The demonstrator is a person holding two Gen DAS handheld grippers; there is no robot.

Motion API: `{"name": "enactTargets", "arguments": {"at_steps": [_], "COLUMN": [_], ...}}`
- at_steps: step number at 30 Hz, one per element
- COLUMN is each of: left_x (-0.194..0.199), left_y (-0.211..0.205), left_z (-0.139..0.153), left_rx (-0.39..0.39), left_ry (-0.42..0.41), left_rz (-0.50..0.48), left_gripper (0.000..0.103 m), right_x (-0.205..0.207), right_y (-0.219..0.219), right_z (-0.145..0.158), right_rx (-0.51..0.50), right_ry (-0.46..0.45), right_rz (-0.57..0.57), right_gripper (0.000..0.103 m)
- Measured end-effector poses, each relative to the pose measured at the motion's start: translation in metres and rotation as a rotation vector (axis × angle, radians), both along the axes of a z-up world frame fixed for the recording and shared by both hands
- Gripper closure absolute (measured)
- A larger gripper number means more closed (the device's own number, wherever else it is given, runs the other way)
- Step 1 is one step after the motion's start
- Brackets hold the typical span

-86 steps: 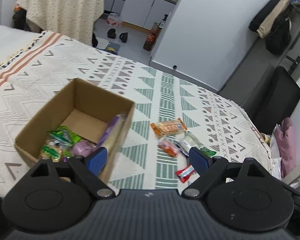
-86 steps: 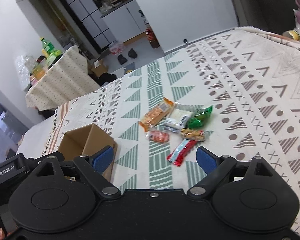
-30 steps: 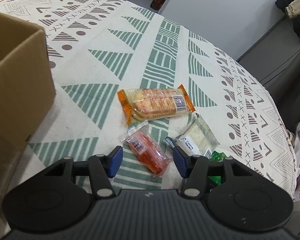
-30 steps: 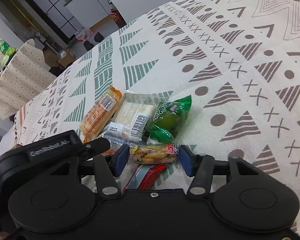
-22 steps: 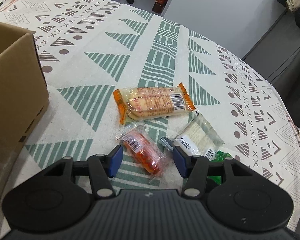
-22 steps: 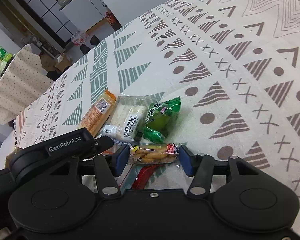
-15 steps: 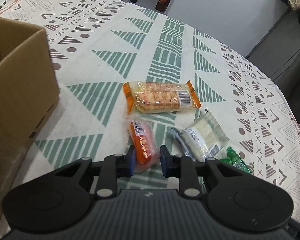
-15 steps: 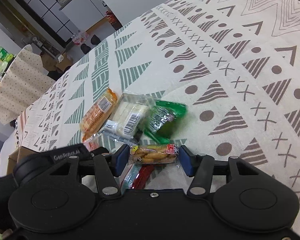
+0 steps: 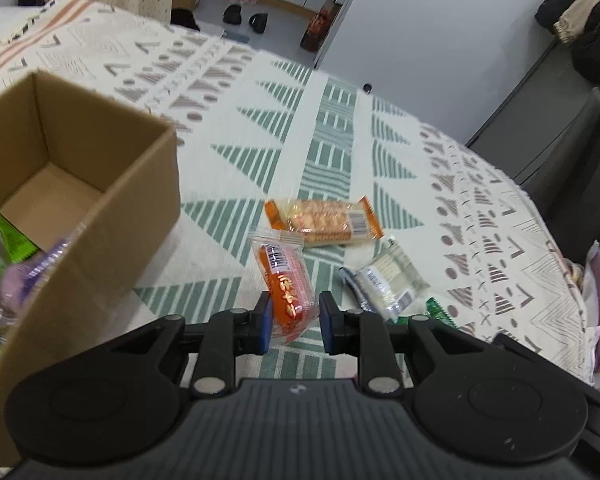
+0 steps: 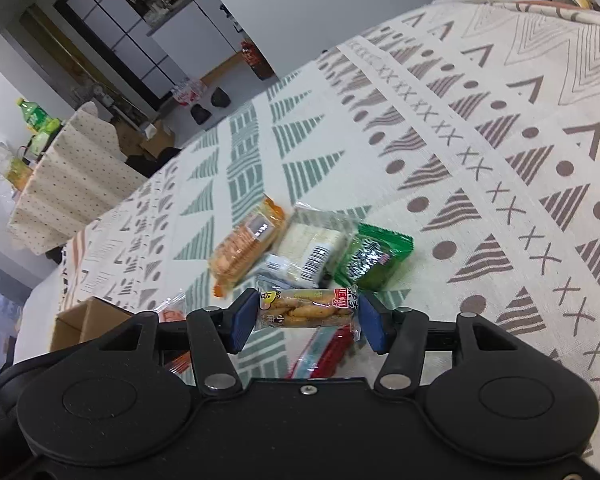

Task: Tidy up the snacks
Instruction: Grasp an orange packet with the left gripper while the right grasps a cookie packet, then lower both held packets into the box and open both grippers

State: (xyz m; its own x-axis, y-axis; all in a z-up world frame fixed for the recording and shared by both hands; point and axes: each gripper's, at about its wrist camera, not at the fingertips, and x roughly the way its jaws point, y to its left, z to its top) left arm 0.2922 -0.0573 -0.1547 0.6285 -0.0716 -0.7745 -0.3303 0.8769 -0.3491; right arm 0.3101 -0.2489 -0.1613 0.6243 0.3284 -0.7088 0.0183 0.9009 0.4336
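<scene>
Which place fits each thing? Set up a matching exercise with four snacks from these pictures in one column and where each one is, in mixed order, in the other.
Things:
1. orange sausage pack
2. biscuit pack
3. green packet
4. purple packet

Places:
A. inside the cardboard box
B. between the fingers of the right gripper
C. lying on the patterned cloth
D. between the fingers of the left gripper

Pairs: 1-D, 2-B, 3-C, 4-A
</scene>
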Motion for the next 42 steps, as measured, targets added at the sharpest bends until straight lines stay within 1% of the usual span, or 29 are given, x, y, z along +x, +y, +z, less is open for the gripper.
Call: {"name": "enactTargets", "arguments": {"at_steps": [8, 16, 22, 34, 42], "left_x": [-0.029, -0.055, -0.075, -0.102, -0.110], "left_y": [0.011, 0.027, 0.037, 0.061, 0.083], "left_z": [0.027, 0.053, 0.071, 0.090, 0.094], "left_rx": [0.009, 0.034, 0.048, 0.068, 0.062], "left_ry": [-0.051, -0.091, -0.121, -0.139, -0.142], "left_rz": [-0.001, 0.021, 0.039, 0.070, 0.095], "left_gripper": [0.080, 0.080, 0.080, 0.080, 0.080], "right_x": [-0.015, -0.033, -0.044, -0.059, -0.066], "right_y": [0.008, 0.020, 0.029, 0.055, 0.074], "right_z": [0.021, 0.045, 0.056, 0.075, 0.083], "right_rx": [-0.002, 0.006, 0.014, 0.019, 0.031], "right_ry": [-0.061, -0.128, -0.159, -0.211, -0.250], "right_rz": [0.029, 0.072, 0.100, 0.160, 0.198], "right_gripper": [0.050, 0.050, 0.050, 0.050, 0.050]}}
